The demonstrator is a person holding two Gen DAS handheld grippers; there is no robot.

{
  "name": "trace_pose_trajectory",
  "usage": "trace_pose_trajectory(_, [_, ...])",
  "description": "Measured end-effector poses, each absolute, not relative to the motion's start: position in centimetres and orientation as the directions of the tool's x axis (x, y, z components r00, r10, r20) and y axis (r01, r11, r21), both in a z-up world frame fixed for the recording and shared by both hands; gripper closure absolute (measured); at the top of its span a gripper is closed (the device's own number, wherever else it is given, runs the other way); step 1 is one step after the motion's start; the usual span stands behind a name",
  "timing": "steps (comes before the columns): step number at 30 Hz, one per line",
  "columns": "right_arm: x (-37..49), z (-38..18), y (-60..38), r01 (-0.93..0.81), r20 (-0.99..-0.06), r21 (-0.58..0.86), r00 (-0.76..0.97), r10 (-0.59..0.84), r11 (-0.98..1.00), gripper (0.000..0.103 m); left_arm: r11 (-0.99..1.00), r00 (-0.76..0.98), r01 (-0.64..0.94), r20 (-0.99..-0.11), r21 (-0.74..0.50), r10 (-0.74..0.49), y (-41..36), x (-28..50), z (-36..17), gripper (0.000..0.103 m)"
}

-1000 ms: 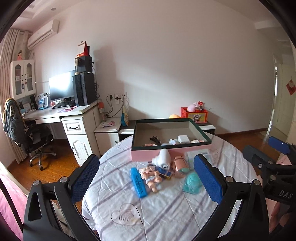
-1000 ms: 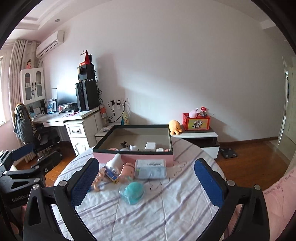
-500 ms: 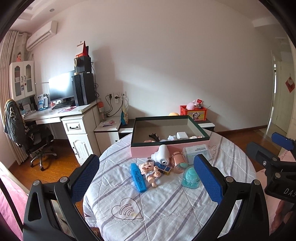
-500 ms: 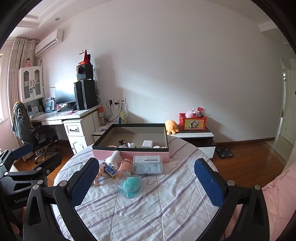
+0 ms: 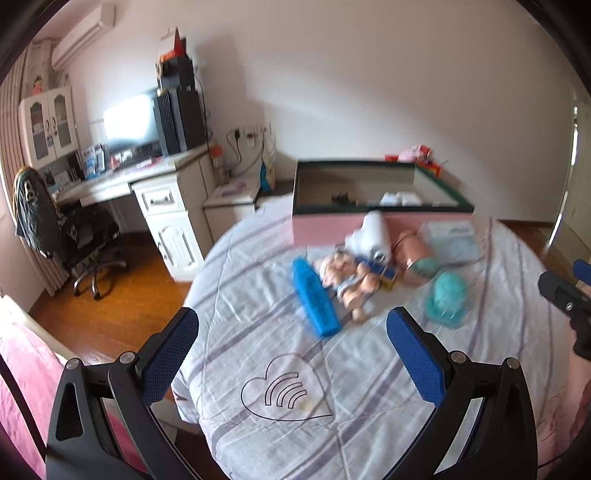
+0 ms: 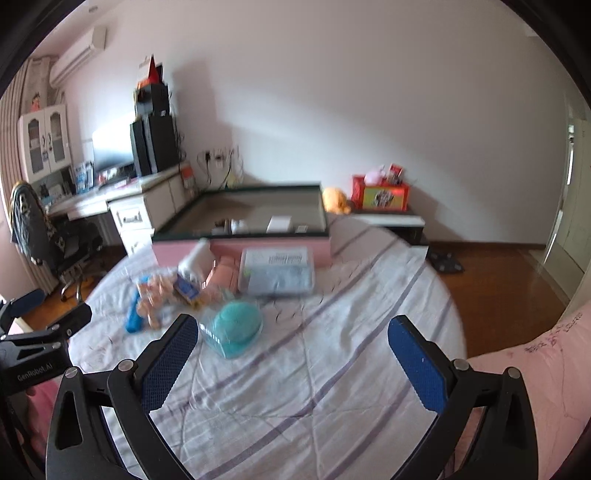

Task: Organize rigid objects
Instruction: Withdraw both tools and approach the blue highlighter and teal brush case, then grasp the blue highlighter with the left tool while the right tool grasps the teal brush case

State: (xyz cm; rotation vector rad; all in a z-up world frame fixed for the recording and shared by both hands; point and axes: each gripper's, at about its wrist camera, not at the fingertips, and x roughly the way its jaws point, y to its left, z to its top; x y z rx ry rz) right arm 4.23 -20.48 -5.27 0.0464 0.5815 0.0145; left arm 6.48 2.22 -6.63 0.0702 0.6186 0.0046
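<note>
Tools (image 5: 291, 328) (image 6: 291, 332) spread above table (image 5: 498, 332)

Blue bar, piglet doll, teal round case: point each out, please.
blue bar (image 5: 314, 297), left wrist view, middle of its top face.
piglet doll (image 5: 347, 277), left wrist view, its belly.
teal round case (image 6: 236, 325), right wrist view, domed top.

A home bedroom: computer desk (image 5: 122, 181), air conditioner (image 5: 83, 33), toys.

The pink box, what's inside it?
Inside the pink box are a small white block, something dark and other white bits. The near wall hides the rest, and blur blocks details.
</note>
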Motion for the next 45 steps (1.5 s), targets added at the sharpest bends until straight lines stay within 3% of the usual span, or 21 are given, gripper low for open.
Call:
trace_pose_trajectory(15, [13.7, -11.3, -15.4, -0.091, -0.753, 0.028, 0.653, 0.081, 0.995, 0.000, 1.000, 0.729, -0.004, -0.684, 0.011, 0.011, 4.7, 10.4, -10.5, 0.000])
trace_pose_trajectory(17, [14.3, -11.7, -16.0, -0.083, -0.764, 0.051, 0.639, 0.092, 0.995, 0.010, 1.000, 0.715, 0.003, -0.699, 0.011, 0.006, 4.4, 11.1, -11.0, 0.000])
trace_pose_trajectory(18, [14.3, -11.8, -16.3, -0.090, -0.765, 0.077, 0.633, 0.117, 0.993, 0.028, 1.000, 0.711, 0.003, -0.703, 0.014, 0.007, 4.2, 11.5, -11.2, 0.000])
trace_pose_trajectory(19, [14.2, -11.9, -16.7, -0.101, -0.764, 0.103, 0.629, 0.144, 0.990, 0.037, 1.000, 0.701, 0.005, -0.713, 0.019, 0.010, 4.0, 12.0, -11.5, 0.000])
trace_pose_trajectory(32, [12.4, -11.5, -19.9, -0.080, -0.744, 0.118, 0.654, 0.141, 0.990, 0.040, 0.995, 0.609, 0.007, -0.790, 0.097, 0.072, 1.8, 17.4, -12.9, 0.000])
trace_pose_trajectory(34, [12.4, -11.5, -19.9, -0.083, -0.741, 0.121, 0.656, 0.145, 0.989, 0.040, 0.996, 0.613, 0.023, -0.788, 0.082, 0.051, 1.7, 17.8, -13.0, 0.007])
trace_pose_trajectory(37, [12.5, -11.6, -20.2, -0.085, -0.736, 0.143, 0.657, 0.164, 0.986, 0.040, 0.995, 0.640, 0.091, -0.768, 0.037, -0.030, 1.6, 17.2, -12.6, 0.045])
trace_pose_trajectory(38, [12.4, -11.6, -20.3, -0.086, -0.734, 0.153, 0.657, 0.171, 0.984, 0.040, 0.994, 0.645, 0.099, -0.763, 0.034, -0.038, 1.5, 17.0, -12.5, 0.064])
trace_pose_trajectory(39, [12.3, -11.7, -20.5, -0.087, -0.732, 0.162, 0.658, 0.179, 0.983, 0.040, 0.994, 0.656, 0.106, -0.753, 0.030, -0.047, 1.5, 16.6, -12.3, 0.072])
trace_pose_trajectory(45, [11.4, -11.2, -20.8, -0.089, -0.720, 0.181, 0.666, 0.193, 0.979, 0.041, 0.995, 0.670, 0.097, -0.737, -0.032, -0.089, 2.8, 14.7, -11.5, 0.077])
